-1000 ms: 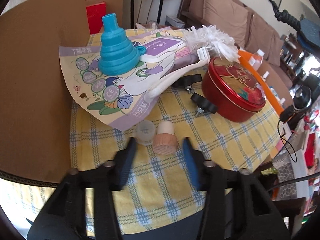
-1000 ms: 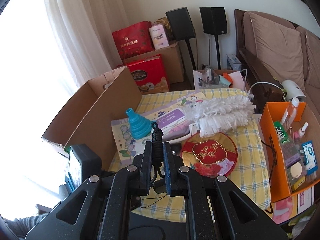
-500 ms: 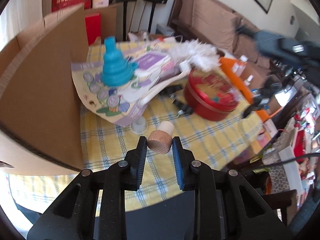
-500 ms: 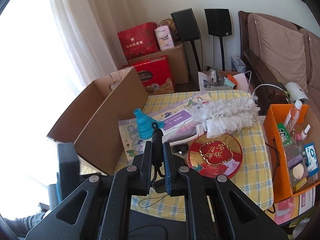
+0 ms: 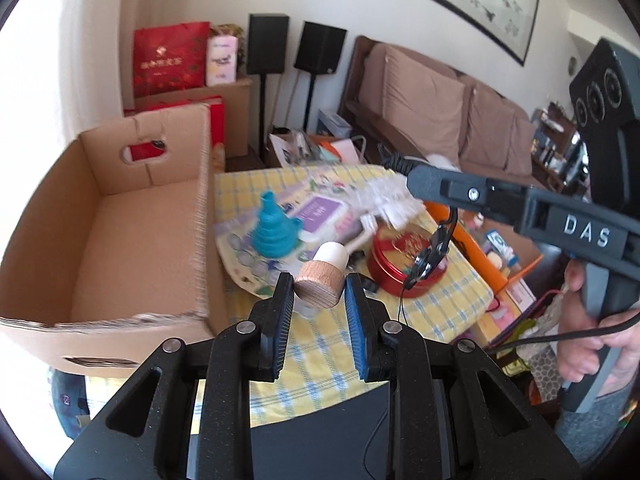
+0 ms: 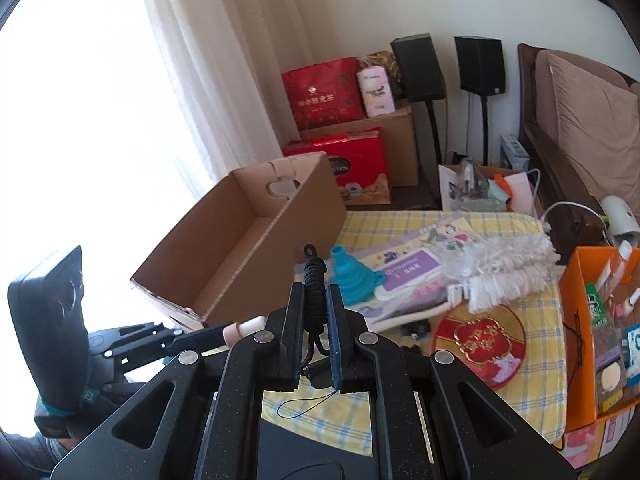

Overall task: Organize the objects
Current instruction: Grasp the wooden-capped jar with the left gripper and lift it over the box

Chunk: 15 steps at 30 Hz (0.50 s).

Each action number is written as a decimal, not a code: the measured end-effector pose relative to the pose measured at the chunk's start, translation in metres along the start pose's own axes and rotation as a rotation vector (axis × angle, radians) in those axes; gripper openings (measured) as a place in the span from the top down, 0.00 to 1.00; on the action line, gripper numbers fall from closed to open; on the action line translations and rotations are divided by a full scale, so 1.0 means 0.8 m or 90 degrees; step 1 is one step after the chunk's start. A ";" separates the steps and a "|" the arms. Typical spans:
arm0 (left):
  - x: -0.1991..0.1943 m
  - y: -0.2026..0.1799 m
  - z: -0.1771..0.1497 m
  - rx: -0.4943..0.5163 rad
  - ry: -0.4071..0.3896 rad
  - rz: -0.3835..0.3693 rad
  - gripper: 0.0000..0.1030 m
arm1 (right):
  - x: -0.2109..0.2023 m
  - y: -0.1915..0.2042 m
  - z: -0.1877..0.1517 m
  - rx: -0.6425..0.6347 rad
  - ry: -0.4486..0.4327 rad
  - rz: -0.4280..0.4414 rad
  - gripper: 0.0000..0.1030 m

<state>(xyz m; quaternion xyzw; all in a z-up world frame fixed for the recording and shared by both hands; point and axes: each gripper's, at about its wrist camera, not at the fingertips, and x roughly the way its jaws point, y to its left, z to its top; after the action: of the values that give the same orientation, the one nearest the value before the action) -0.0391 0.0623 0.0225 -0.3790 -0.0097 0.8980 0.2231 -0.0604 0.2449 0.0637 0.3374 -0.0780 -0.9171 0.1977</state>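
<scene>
Now clamped in left hand-held gripper (image 5: pixel 319 294): wooden-capped stopper (image 5: pixel 322 276), lifted off counter (image 5: pixel 320 344) since a second ago, beside open cardboard box (image 5: pixel 120 224). Right hand-held gripper (image 6: pixel 316 312) closed on black cord (image 6: pixel 313 292). Probable next: drop into box.

stopper (image 5: pixel 320 280): pale wood cap, white plug
funnel (image 5: pixel 276 232): turquoise
tin (image 5: pixel 400 264): red, gold motif
tablecloth (image 5: pixel 320 344): yellow, blue-white check
box (image 5: pixel 132 240): plain brown cardboard
cord (image 6: pixel 314 296): black braid
duster (image 6: pixel 504 264): white
</scene>
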 end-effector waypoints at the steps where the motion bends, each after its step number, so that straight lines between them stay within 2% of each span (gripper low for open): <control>1: -0.005 0.007 0.002 -0.006 -0.005 0.005 0.77 | 0.003 0.005 0.003 -0.002 0.000 0.006 0.91; 8: -0.034 0.054 0.017 -0.043 -0.034 0.040 0.77 | 0.024 0.045 0.030 -0.023 0.002 0.057 0.91; 15: -0.044 0.101 0.021 -0.078 -0.040 0.077 0.77 | 0.054 0.090 0.053 -0.049 0.011 0.093 0.91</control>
<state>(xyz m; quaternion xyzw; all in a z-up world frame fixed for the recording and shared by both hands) -0.0607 -0.0219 0.0435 -0.3634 -0.0484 0.9191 0.1442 -0.0956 0.1617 0.0907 0.3305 -0.0653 -0.8996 0.2779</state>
